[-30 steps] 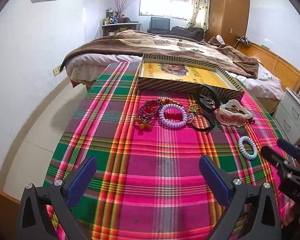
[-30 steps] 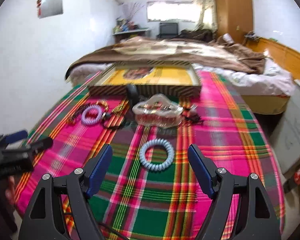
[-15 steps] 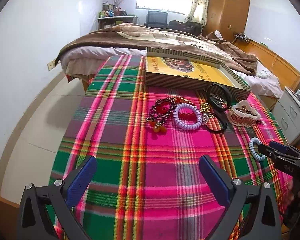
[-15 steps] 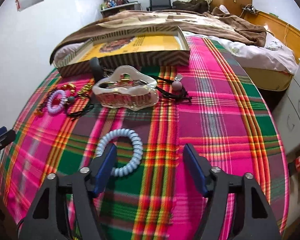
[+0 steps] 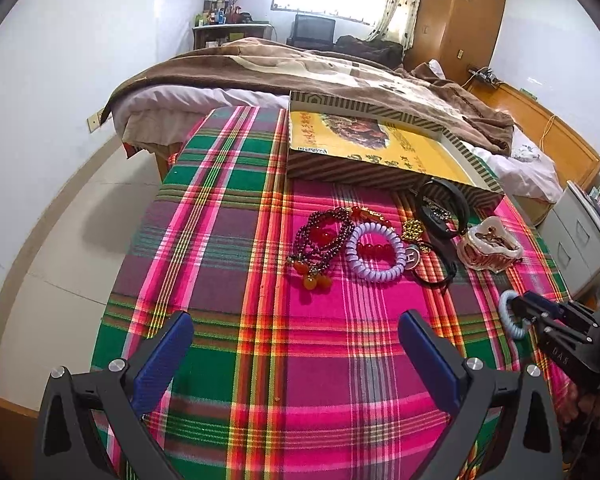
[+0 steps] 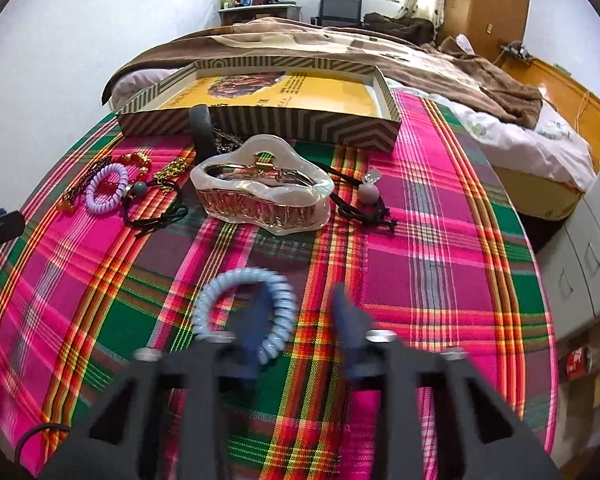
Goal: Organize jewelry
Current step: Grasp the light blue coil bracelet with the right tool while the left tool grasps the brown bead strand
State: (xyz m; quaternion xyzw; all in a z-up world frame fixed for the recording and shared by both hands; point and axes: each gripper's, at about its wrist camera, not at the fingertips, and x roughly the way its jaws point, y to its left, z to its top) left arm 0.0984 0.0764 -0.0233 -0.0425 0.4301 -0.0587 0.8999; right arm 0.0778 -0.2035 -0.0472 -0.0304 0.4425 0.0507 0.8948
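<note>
Blue coil hair tie (image 6: 246, 312) flat on bench, near side of pearl claw clip (image 6: 262, 192). Right tool (image 6: 300, 320) partly closed, one finger inside ring, nothing pinched yet. Risk: coil squirming out. Left tool (image 5: 296, 360) wide open, empty.

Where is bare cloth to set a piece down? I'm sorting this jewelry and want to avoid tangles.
Free: the plaid cloth left of the bead necklaces, and the near strip ahead of the left gripper. In the right view, the stretch right of the black cord tie is bare too. Crowded: the cluster in front of the striped box, from lilac coil tie to claw clip.
</note>
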